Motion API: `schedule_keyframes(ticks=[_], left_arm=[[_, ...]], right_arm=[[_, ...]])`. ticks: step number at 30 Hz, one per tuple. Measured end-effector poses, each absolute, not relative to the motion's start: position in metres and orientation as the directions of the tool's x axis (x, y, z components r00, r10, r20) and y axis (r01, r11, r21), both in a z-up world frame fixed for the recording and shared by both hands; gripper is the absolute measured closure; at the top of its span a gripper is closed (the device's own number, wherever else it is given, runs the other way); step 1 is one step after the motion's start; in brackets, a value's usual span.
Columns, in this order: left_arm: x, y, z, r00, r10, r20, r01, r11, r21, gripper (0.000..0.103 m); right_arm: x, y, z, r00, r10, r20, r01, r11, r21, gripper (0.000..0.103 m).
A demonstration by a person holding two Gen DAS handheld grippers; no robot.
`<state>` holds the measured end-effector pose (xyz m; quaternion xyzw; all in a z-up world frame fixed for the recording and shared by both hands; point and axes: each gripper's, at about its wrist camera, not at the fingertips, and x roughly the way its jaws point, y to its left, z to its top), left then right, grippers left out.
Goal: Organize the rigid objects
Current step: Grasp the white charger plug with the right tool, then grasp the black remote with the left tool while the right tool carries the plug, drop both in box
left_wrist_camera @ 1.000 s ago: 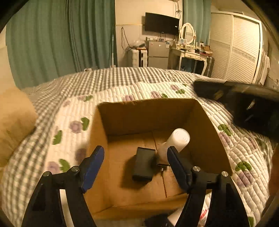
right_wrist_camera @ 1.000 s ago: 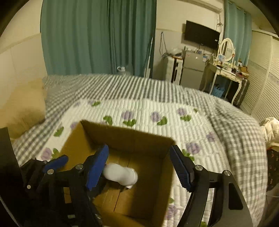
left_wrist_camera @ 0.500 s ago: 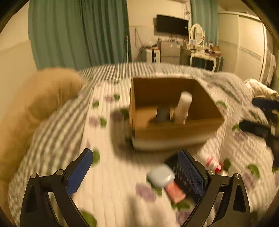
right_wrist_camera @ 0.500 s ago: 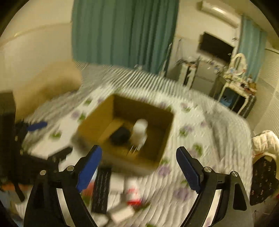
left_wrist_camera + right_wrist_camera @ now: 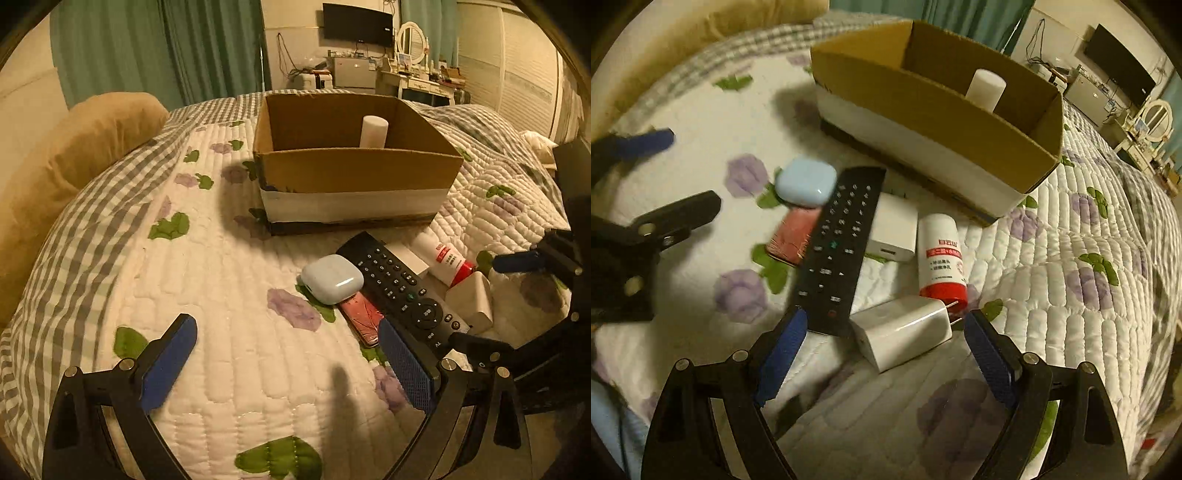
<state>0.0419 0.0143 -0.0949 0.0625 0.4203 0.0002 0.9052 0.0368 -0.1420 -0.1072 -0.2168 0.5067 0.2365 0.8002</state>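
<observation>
A cardboard box (image 5: 354, 170) (image 5: 934, 110) stands on the quilted bed with a white bottle (image 5: 373, 131) (image 5: 985, 88) upright inside. In front of it lie a black remote (image 5: 402, 288) (image 5: 842, 243), a pale blue earbud case (image 5: 331, 278) (image 5: 806, 181), a pink flat item (image 5: 364, 321) (image 5: 796, 232), a white-and-red bottle (image 5: 443, 258) (image 5: 942, 258), and two white chargers (image 5: 905, 332) (image 5: 892, 229). My left gripper (image 5: 288, 365) is open and empty, short of the earbud case. My right gripper (image 5: 884, 358) is open, with the near charger between its fingers.
A tan pillow (image 5: 74, 155) lies at the left of the bed. The quilt (image 5: 207, 280) spreads left of the objects. Curtains, a TV and a dresser stand beyond the bed. The left gripper also shows in the right wrist view (image 5: 646, 184).
Both grippers have pulled back from over the box and dropped low toward the loose objects in front of it. Both stay open and empty.
</observation>
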Motion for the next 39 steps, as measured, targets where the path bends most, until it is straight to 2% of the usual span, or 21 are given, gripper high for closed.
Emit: schedule_keyframes(ticks=[6, 10, 17, 18, 19, 23, 29, 37, 38, 39], left_arm=[[0.047, 0.008, -0.097, 0.636, 0.045, -0.770, 0.048, 0.994, 0.098, 0.003], [0.050, 0.004, -0.099, 0.625, 0.060, -0.779, 0.032, 0.994, 0.102, 0.003], [0.054, 0.004, -0.102, 0.618, 0.073, -0.783, 0.009, 0.995, 0.100, 0.003], [0.055, 0.003, -0.102, 0.618, 0.075, -0.783, 0.006, 0.995, 0.100, 0.003], [0.056, 0.002, -0.101, 0.618, 0.073, -0.783, 0.007, 0.995, 0.098, 0.003], [0.059, -0.002, -0.102, 0.610, 0.066, -0.789, 0.015, 0.995, 0.095, 0.003], [0.072, -0.017, -0.109, 0.580, 0.049, -0.813, 0.031, 0.996, 0.082, 0.003], [0.092, -0.057, -0.135, 0.499, -0.027, -0.866, 0.105, 0.994, 0.029, 0.004], [0.094, -0.061, -0.139, 0.487, -0.029, -0.873, 0.110, 0.994, 0.028, 0.006], [0.097, -0.064, -0.143, 0.478, -0.034, -0.878, 0.115, 0.993, 0.024, 0.012]], right_arm=[[0.048, -0.137, -0.108, 0.339, 0.099, -0.936, -0.729, 0.656, -0.195, 0.016], [0.074, -0.142, -0.122, 0.233, 0.093, -0.968, -0.772, 0.623, -0.126, 0.016], [0.080, -0.148, -0.139, 0.143, 0.114, -0.983, -0.792, 0.609, -0.045, 0.023], [0.078, -0.147, -0.140, 0.144, 0.117, -0.983, -0.798, 0.601, -0.046, 0.027], [0.075, -0.146, -0.138, 0.149, 0.123, -0.981, -0.805, 0.591, -0.048, 0.032], [0.065, -0.152, -0.132, 0.201, 0.127, -0.971, -0.794, 0.602, -0.085, 0.032], [0.062, -0.180, -0.092, 0.297, 0.199, -0.934, -0.754, 0.649, -0.101, 0.033], [0.085, -0.200, -0.067, 0.417, 0.168, -0.893, -0.673, 0.718, -0.179, 0.033], [0.086, -0.202, -0.066, 0.425, 0.165, -0.890, -0.666, 0.723, -0.184, 0.033], [0.084, -0.200, -0.060, 0.425, 0.164, -0.890, -0.664, 0.725, -0.184, 0.033]])
